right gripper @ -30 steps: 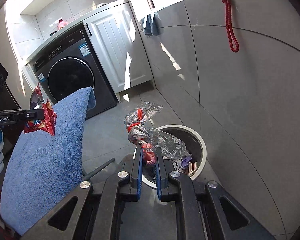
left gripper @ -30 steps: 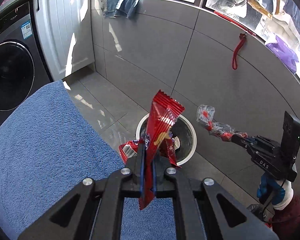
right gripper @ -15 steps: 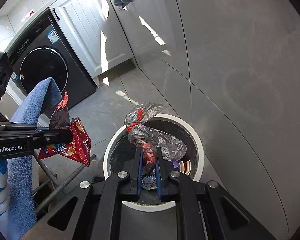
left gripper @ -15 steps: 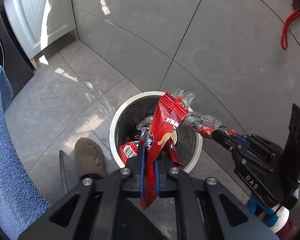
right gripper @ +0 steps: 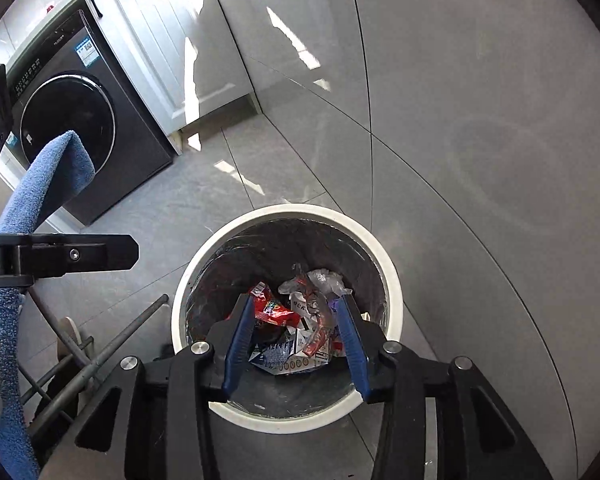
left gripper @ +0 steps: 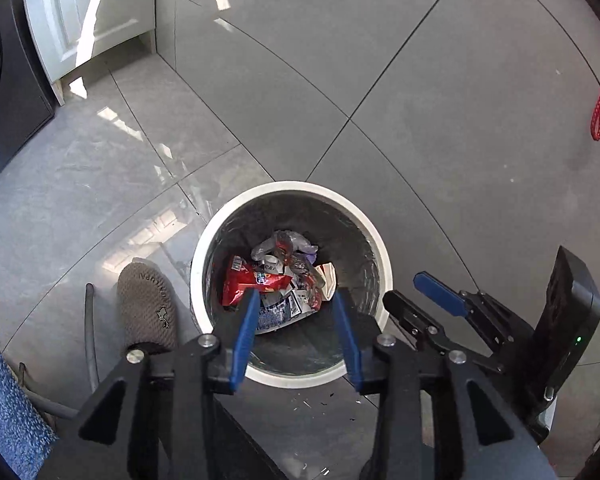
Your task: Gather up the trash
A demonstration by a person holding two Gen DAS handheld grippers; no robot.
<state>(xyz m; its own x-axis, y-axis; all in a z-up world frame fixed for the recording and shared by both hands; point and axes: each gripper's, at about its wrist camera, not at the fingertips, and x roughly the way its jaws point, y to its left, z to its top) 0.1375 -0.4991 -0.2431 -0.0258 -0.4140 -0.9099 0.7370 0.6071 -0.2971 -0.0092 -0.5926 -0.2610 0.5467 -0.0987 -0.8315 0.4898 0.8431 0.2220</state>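
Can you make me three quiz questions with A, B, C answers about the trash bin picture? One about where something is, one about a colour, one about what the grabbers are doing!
1. Where is the red snack wrapper?
A. on the floor
B. inside the bin
C. on the towel

2. What colour is the bin's rim?
A. white
B. green
C. yellow

3. How are both hand-held grippers?
A. squeezing trash
B. shut, empty
C. open, empty

Answers:
1 B: the red snack wrapper lies in the bin.
2 A: its rim is white.
3 C: the left hand-held gripper and the right hand-held gripper show only gaps between their pads.

I see a dark washing machine point(right gripper: 72, 136); just right of it a white cabinet point(right gripper: 160, 44), then the grey tiled wall point(right gripper: 480, 100). Sunlight streaks the grey floor tiles point(right gripper: 204, 200) before it.
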